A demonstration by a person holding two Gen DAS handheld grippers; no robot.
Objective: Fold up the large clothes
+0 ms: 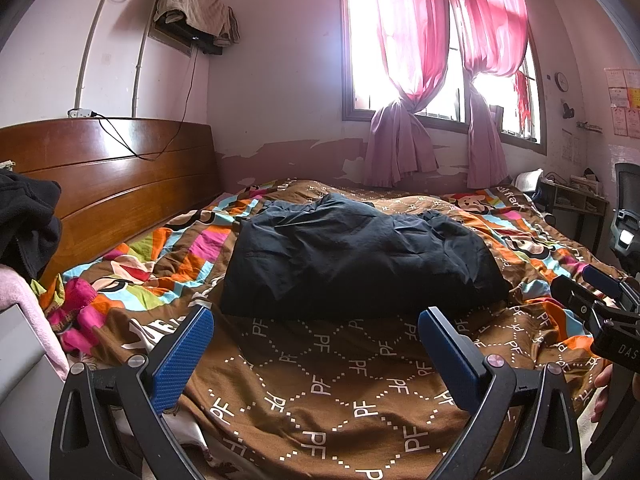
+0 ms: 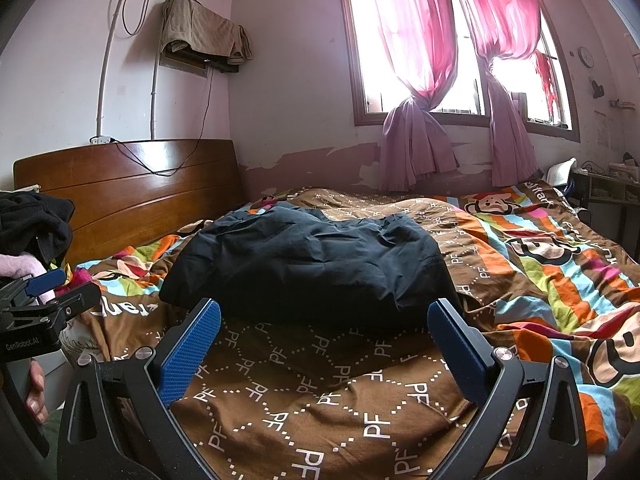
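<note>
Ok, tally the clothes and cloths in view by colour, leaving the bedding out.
Dark navy: 1, the folded garment on the quilt.
Black: 1, the bundle at the left by the headboard.
Pink: 3, two knotted curtains and a cloth under the black bundle.
Tan: 1, the cloth draped high on the wall.
Total: 6.
</note>
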